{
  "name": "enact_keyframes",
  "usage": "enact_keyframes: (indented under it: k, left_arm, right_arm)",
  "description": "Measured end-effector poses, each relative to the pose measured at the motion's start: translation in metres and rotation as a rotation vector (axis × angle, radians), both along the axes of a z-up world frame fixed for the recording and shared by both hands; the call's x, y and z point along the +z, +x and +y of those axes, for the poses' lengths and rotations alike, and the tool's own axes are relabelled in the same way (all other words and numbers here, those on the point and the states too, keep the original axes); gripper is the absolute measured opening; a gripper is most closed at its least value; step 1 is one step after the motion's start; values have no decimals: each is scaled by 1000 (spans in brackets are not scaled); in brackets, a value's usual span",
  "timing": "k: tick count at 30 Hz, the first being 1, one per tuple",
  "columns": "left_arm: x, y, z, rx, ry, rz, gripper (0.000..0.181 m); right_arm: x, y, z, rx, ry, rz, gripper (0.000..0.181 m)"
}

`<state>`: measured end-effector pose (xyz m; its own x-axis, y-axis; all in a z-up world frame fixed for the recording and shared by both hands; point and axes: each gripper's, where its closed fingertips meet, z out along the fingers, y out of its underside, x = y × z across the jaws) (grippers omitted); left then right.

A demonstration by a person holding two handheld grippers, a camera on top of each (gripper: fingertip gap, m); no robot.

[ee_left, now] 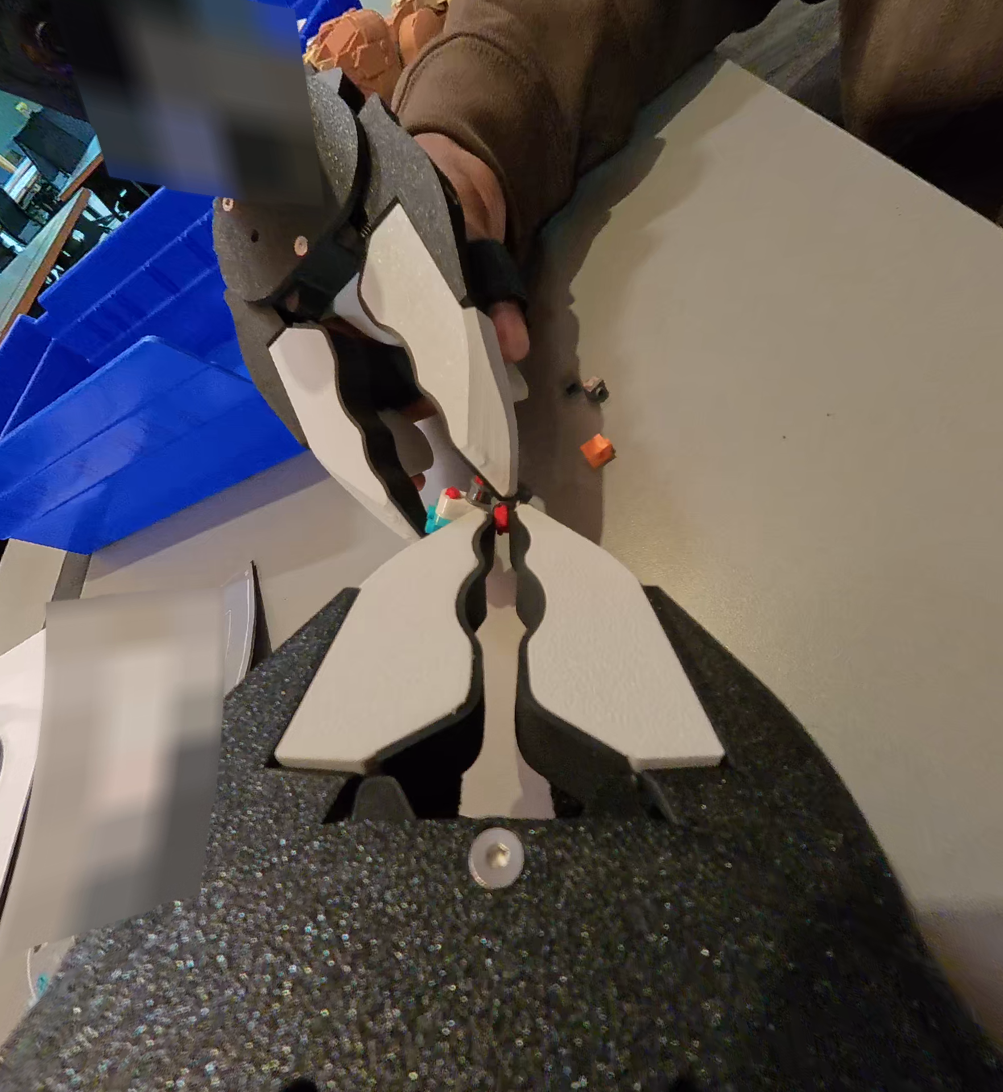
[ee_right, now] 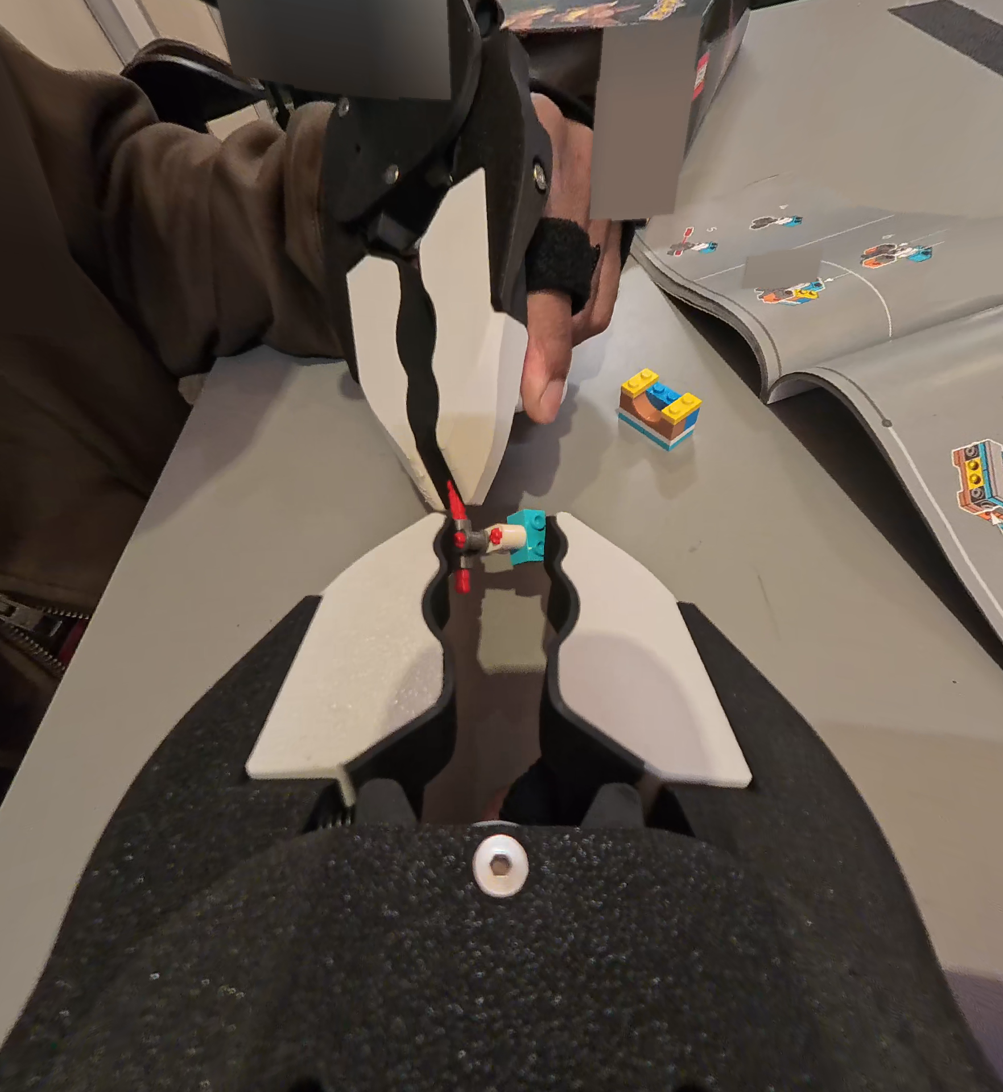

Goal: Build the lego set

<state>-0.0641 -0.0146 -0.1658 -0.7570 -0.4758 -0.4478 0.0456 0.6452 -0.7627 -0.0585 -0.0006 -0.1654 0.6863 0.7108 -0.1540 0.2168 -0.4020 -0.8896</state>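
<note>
1. Propeller assembly point(ee_right: 490, 540), red blades on a grey hub with a cream piece and teal brick, hangs above the desk point(ee_right: 286, 449) near its front edge.
2. Right gripper point(ee_right: 496, 529) clamps it across its length.
3. Left gripper point(ee_left: 502, 520) pinches a red blade tip.
4. Yellow-topped brick block point(ee_right: 659, 409) sits beside the open booklet point(ee_right: 841, 331).

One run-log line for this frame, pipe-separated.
left gripper: shut on red propeller | right gripper: shut on teal-tan subassembly | phase: mating propeller | table: yellow-blue-brown block, open manual
</note>
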Motion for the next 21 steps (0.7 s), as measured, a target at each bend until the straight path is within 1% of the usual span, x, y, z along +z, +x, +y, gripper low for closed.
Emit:
enact_keyframes:
  k: [8,10,14,21]
  left_arm:
    - [0,2,1,9,4,-17,4]
    - [5,4,0,11,-32,-33,4]
    - [17,5,1,19,-98,-63,4]
    - [13,7,2,30,-107,-52,4]
  right_arm:
    - [0,2,2,-18,-6,5,28]
    - [5,3,3,-22,7,41,28]
    - [18,4,3,-32,3,171,30]
    - [24,15,3,-65,-37,258,33]
